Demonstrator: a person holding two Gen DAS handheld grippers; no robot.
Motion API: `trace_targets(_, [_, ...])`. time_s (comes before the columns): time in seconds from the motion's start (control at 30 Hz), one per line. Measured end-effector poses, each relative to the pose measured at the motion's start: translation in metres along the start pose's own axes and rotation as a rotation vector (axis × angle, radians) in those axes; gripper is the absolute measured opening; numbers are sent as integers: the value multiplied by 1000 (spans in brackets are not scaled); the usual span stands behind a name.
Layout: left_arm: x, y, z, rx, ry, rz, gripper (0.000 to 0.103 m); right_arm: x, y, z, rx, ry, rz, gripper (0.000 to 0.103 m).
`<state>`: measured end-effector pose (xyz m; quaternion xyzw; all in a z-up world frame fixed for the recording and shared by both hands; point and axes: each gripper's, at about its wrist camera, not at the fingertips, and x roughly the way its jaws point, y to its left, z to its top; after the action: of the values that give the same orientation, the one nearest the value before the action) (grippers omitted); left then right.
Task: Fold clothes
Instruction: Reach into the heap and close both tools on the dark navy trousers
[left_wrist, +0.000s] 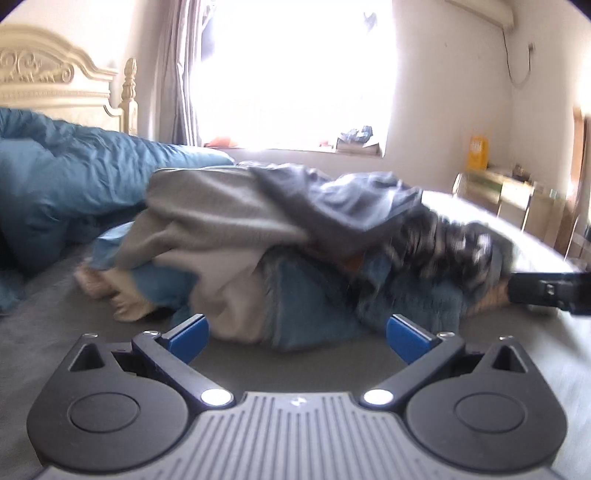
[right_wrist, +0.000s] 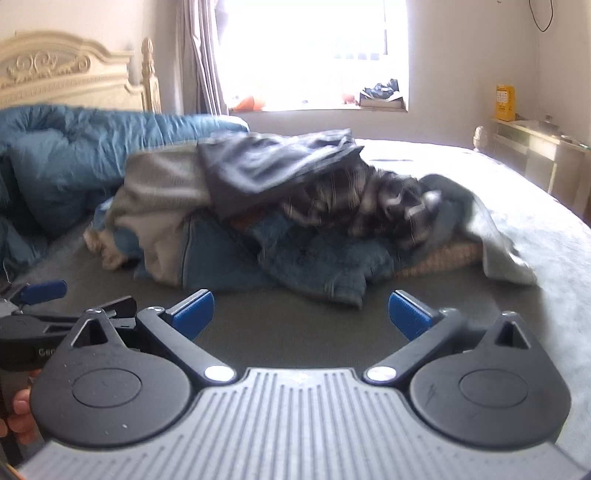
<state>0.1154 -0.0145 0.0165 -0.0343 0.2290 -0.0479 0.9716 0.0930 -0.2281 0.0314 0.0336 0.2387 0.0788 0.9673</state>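
Clothes, a loose heap of mixed garments, piled mid-bed on dark grey bedsheet, with rumpled blue duvet behind at left. On top: dark slate-grey smooth garment, beside light grey soft sweatshirt and black-and-white checked shirt; underneath, blue denim jeans.

Left gripper low over the sheet, blue pads spread wide, nothing between them, close to the near edge of the heap. Right gripper likewise spread and empty, a little short of the denim hem.

Judged as the very start: nothing folded yet, one garment to be picked out. Next move likely calls for pinching a single top layer without dragging neighbours.

Writing: yellow box by the wall, print too small to read; partial "Gen" on the black tool body at left of the right-wrist view.
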Motion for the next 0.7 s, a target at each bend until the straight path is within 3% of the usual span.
trace_targets(0.1, [36,2,21,-94,-5,-53,103,31,-19,28,92,-9,91,102])
trace_targets(0.23, [86,-1,45,-136,19,-15,103,88,-50,67,303,4,255,102])
trace_targets(0.4, [136,0,57,-189,61,-60,100,153,-72,101,484,-8,353,101])
trace_targets(0.53, [162,0,57,-209,88,-50,78,194,-75,111,545,10,384,97])
trace_targets(0.6, [172,1,55,-215,108,-58,64,216,-72,109,562,56,381,87])
trace_targets(0.67, [180,1,52,-228,118,-71,51,236,-69,107,575,98,376,71])
trace_targets(0.7, [182,0,51,-231,116,-72,50,244,-66,105,580,113,374,68])
